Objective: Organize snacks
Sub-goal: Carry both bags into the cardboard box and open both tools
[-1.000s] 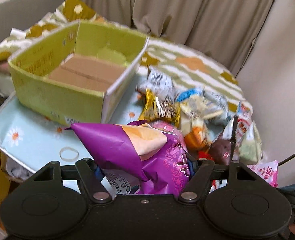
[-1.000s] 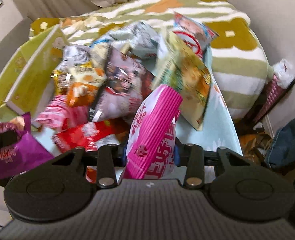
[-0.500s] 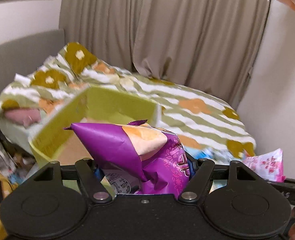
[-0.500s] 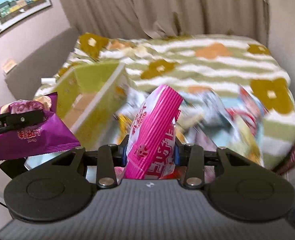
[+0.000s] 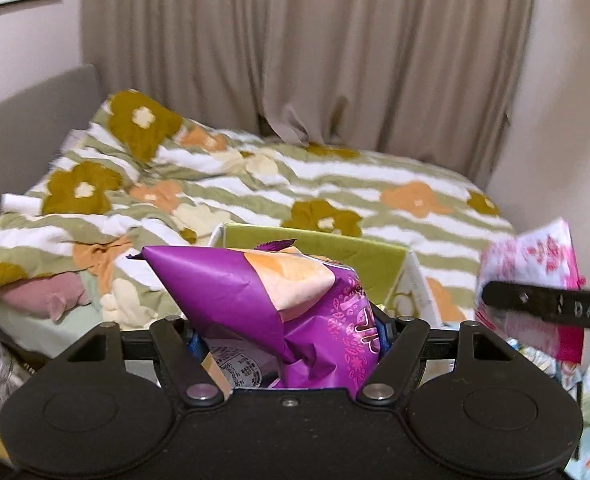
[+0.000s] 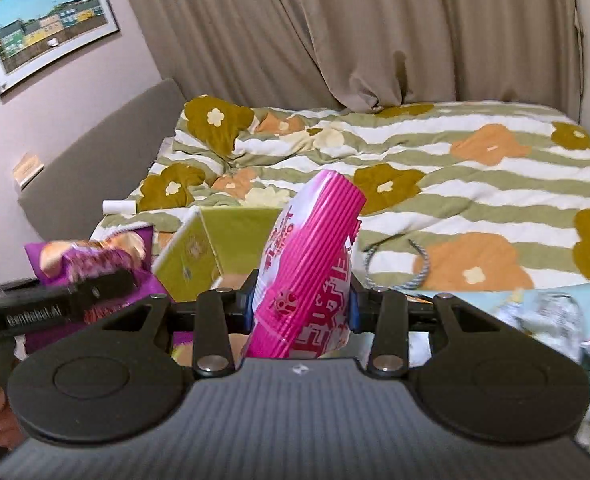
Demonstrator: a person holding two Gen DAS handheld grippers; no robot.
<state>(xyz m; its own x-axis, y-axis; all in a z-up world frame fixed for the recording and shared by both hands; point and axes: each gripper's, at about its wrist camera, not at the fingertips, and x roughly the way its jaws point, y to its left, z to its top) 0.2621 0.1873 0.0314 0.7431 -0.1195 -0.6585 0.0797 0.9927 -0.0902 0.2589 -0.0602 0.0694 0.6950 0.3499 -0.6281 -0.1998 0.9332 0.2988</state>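
The left gripper point(image 5: 291, 334) was clamped on a purple snack bag point(image 5: 279, 300); the right gripper point(image 6: 301, 312) was clamped on a pink snack bag point(image 6: 311, 276). Both bags were held near the green box point(image 6: 215, 248). Loose snacks point(image 6: 551, 316) lay on the pale blue tabletop point(image 6: 479, 300). Beyond were a flowered bedspread point(image 6: 475, 168), beige curtains point(image 5: 295, 48) and a framed picture point(image 6: 43, 28).

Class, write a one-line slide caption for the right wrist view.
Right gripper holds a pink snack bag above the green box; left gripper carries a purple bag alongside.
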